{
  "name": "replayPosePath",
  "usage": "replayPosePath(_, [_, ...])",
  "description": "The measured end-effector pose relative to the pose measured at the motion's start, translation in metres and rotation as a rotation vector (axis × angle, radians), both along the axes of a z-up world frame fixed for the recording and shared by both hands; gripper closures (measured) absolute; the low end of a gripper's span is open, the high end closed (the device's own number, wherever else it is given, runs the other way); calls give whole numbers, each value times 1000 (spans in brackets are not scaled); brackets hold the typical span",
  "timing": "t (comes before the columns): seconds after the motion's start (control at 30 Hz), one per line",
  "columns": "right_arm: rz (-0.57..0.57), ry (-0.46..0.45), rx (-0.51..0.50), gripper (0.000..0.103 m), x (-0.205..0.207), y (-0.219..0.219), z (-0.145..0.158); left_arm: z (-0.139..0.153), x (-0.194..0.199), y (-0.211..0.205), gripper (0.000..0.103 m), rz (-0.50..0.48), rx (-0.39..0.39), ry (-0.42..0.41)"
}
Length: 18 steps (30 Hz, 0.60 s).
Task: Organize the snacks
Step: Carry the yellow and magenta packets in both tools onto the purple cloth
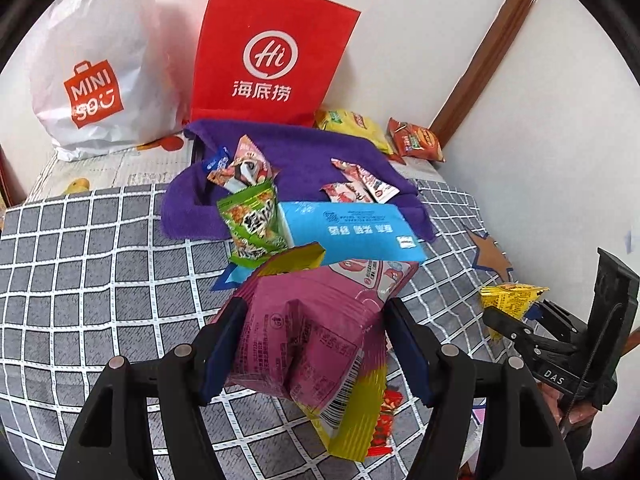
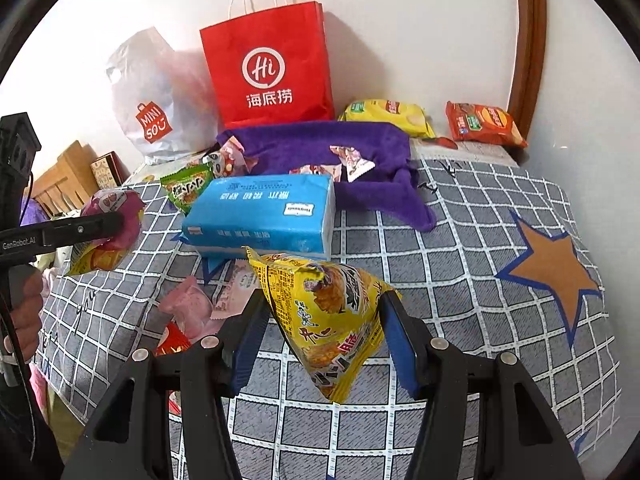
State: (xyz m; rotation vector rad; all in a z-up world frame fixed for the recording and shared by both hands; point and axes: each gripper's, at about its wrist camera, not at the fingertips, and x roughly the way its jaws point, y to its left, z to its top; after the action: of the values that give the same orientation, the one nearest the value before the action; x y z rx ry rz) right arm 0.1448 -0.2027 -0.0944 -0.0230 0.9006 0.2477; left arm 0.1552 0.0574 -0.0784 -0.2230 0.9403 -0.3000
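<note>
Grey bedcover (image 2: 460, 280) checked in white, with a brown, blue-edged star (image 2: 554, 268). Purple towel (image 2: 304, 148). Red paper bag (image 2: 268, 64) with white logo; white plastic bag (image 1: 88, 56) with red-orange logo. Blue tissue pack (image 2: 260, 212). Pink-and-yellow packet (image 1: 304, 336). Yellow packet (image 2: 332, 320), black and red print. Green packet (image 1: 252, 220). Blue pads (image 2: 400, 344) on black fingers.

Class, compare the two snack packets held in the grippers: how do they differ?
The pink packet is pillow-shaped with yellow ends; the yellow packet is pyramid-shaped. The left gripper holds the pink packet, the right gripper the yellow packet. Both are sealed and held clear of the checked bedspread.
</note>
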Motion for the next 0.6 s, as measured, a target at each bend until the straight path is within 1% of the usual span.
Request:
replayPosePath(0.27, [17,-28,-35,47,16,10,16,17,5,8,34,22,-17,-28])
replayPosePath(0.43, [61,-60,-48,47,32,23,27,27,13,11,34,33,-12,-46])
replayPosePath(0.6, [109,-81,-85,47,53,38,31,35,24,12,34,41,-3,-65])
